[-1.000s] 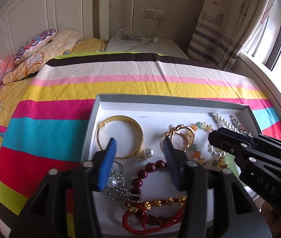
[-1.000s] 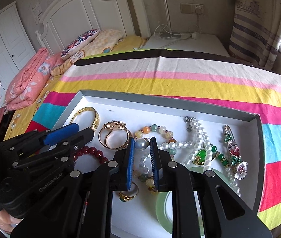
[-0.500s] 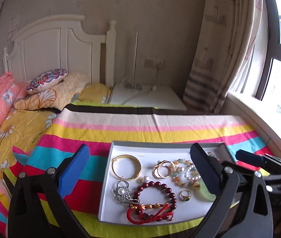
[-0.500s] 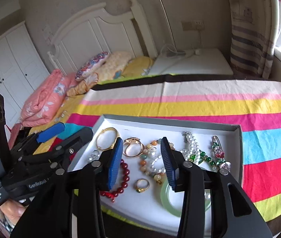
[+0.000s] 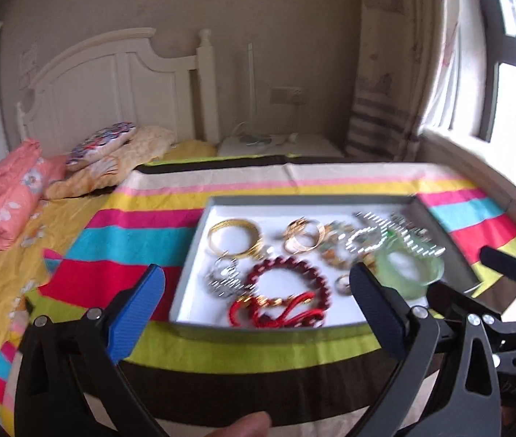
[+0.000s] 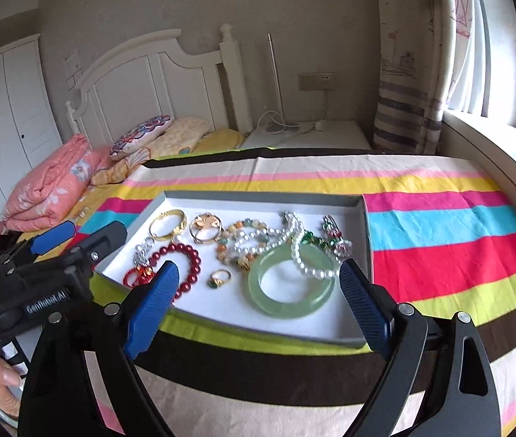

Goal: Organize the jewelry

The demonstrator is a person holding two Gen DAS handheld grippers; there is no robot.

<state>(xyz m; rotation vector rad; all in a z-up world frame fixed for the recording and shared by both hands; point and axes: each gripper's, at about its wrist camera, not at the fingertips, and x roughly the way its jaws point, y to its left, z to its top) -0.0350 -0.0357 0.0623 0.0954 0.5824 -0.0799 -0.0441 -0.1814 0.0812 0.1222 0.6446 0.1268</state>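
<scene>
A grey tray with a white floor lies on the striped bedspread. It holds a green jade bangle, a gold bangle, a red bead bracelet, a pearl necklace, a small ring and other pieces. In the left wrist view, blurred, the tray, red bead bracelet and gold bangle show. My right gripper is wide open and empty, held back above the tray's near edge. My left gripper is wide open and empty, also held back from the tray; it also shows in the right wrist view.
Pillows and a folded pink quilt lie at the head of the bed by the white headboard. A white nightstand with cables stands behind. A curtain and window sill run along the right.
Both grippers have pulled back and up from the tray and opened wide. The right one was nearly shut low among the beads a second ago.
</scene>
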